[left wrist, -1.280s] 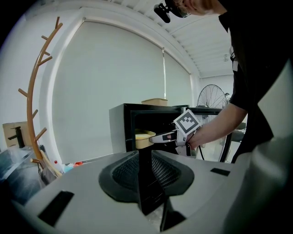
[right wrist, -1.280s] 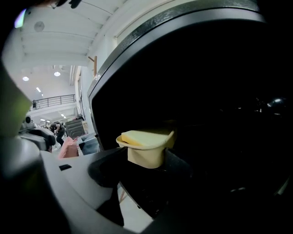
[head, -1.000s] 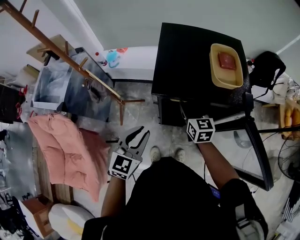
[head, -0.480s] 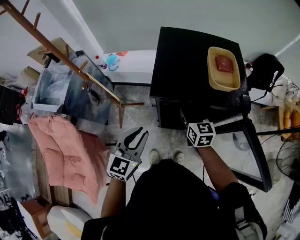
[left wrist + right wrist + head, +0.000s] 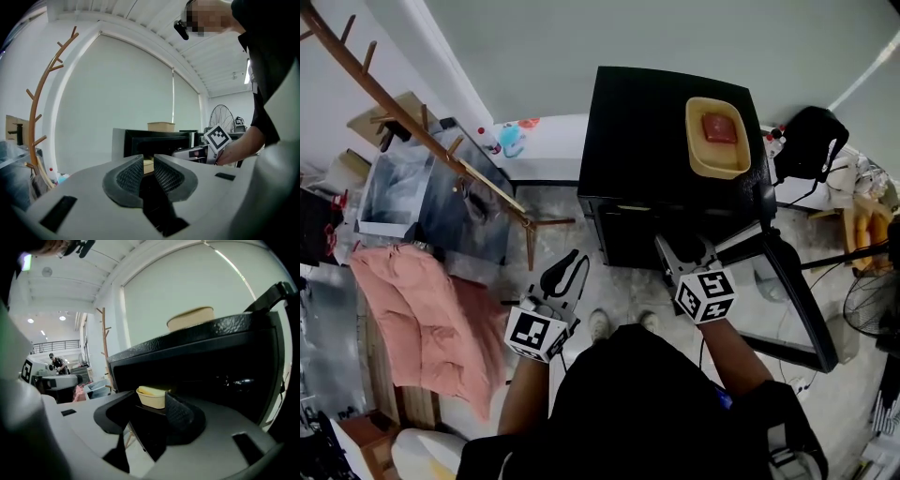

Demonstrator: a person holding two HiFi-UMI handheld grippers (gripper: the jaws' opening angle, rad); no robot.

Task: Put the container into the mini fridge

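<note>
The right gripper (image 5: pixel 682 251) sits at the mouth of the open mini fridge (image 5: pixel 647 122). Its jaws stand fairly wide and have just been closing, and they grip nothing. A cream container (image 5: pixel 151 397) rests inside the fridge just ahead of the jaw tips, framed by the gap between them but seemingly not touched. A tan container (image 5: pixel 717 137) with a red block in it sits on the fridge roof, above and beyond this gripper. The door (image 5: pixel 797 291) hangs open to the gripper's right.

The left gripper (image 5: pixel 578 258) hangs well to the left over the floor. Its gap is narrow and has just drawn in a little, with nothing in it.

With the jaws this close, a closing pad could catch the cream container's rim and drag or tip it off the shelf. If the tan container goes in next, the lift off the roof looks risky, because a tilted grip would let the loose block slide out. The door also stands close enough for an elbow or gripper to knock it.
</note>
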